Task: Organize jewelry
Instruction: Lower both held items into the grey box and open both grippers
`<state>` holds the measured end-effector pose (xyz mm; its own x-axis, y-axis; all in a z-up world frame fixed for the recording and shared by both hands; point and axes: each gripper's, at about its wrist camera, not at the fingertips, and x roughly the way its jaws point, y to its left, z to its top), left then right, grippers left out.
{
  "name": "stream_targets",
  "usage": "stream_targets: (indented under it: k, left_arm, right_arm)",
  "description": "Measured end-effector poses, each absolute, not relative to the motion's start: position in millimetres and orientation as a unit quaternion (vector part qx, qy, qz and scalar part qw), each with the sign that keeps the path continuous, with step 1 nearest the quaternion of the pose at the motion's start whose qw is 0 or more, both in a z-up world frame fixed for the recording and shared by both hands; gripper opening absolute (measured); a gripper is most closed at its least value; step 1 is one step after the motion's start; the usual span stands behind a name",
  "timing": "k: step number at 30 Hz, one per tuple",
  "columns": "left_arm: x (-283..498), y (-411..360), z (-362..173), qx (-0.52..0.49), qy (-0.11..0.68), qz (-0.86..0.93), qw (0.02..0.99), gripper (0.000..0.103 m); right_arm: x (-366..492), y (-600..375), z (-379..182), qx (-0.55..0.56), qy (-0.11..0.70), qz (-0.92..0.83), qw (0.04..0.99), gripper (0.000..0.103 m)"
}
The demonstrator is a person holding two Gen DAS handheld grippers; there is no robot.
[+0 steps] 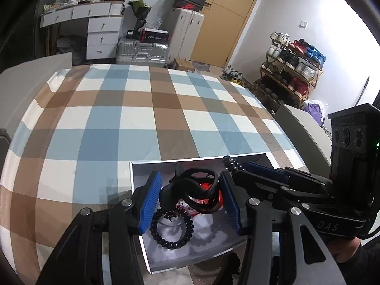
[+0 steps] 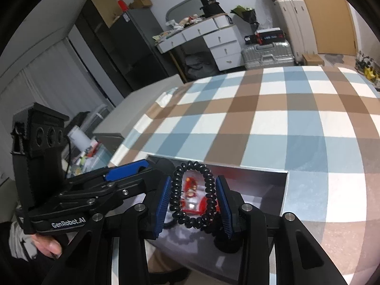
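A shallow white box (image 1: 133,178) lies open on the checked tablecloth (image 1: 142,118) near its front edge. My left gripper (image 1: 190,181) hangs over the box, its blue pads (image 1: 152,201) shut on a looped black band (image 1: 197,187). Under it a black beaded bracelet (image 1: 171,229) and a red packet (image 1: 205,187) lie on the box floor. My right gripper (image 2: 194,180) is shut on a second black beaded bracelet (image 2: 209,190), stretched between its pads above the box (image 2: 285,190) and the red packet (image 2: 191,193). The right gripper (image 1: 231,166) reaches in from the right; the left gripper (image 2: 142,166) is at the left.
Grey chair backs (image 1: 301,128) stand at both sides of the table. Behind it are suitcases (image 1: 140,52), a white drawer unit (image 1: 102,35), a wooden door (image 1: 228,16) and a shoe rack (image 1: 289,71). A hand (image 2: 47,244) holds the left gripper's handle.
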<state>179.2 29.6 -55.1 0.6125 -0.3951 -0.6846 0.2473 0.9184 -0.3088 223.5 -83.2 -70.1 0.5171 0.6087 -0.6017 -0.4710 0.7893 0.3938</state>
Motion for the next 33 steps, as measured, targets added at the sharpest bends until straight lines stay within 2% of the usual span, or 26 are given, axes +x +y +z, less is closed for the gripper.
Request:
stream_targets:
  k: [8,15,17,18,19,20,24,32,33]
  left_arm:
    - [182,31,-56,-0.094,0.406,-0.18,0.891,0.045]
    - [181,30,-52,-0.1,0.417,-0.174,0.887,0.046]
    - [180,31,-50,-0.099,0.415,-0.171,0.888,0.052]
    - [179,30,-49,-0.097,0.414,-0.171,0.889,0.06]
    - [177,30,-47,-0.096,0.411,-0.17,0.891,0.063]
    - [175,30,-44,-0.095,0.405,-0.167,0.894,0.063]
    - [168,29,-35,-0.085,0.392,-0.156,0.903,0.07]
    - [152,27,-18,-0.063,0.366,-0.126,0.92,0.073]
    - [150,27,-16,-0.062,0.362,-0.123,0.922,0.076]
  right_arm:
    - [220,-80,-69,0.078,0.374,0.309,0.871,0.042]
    - [215,-79,-61,0.058,0.365,0.304,0.878,0.049]
    - [213,-82,-58,0.06,0.36,0.303,0.88,0.051]
    - [212,-85,-55,0.062,0.355,0.303,0.882,0.059]
    - [210,-87,-53,0.063,0.35,0.3,0.885,0.063]
    - [209,-89,-52,0.065,0.346,0.298,0.887,0.067]
    - [197,-97,-41,0.074,0.33,0.304,0.891,0.071]
    - [168,-112,-18,0.08,0.292,0.29,0.908,0.083]
    - [164,-114,-16,0.081,0.288,0.288,0.91,0.084]
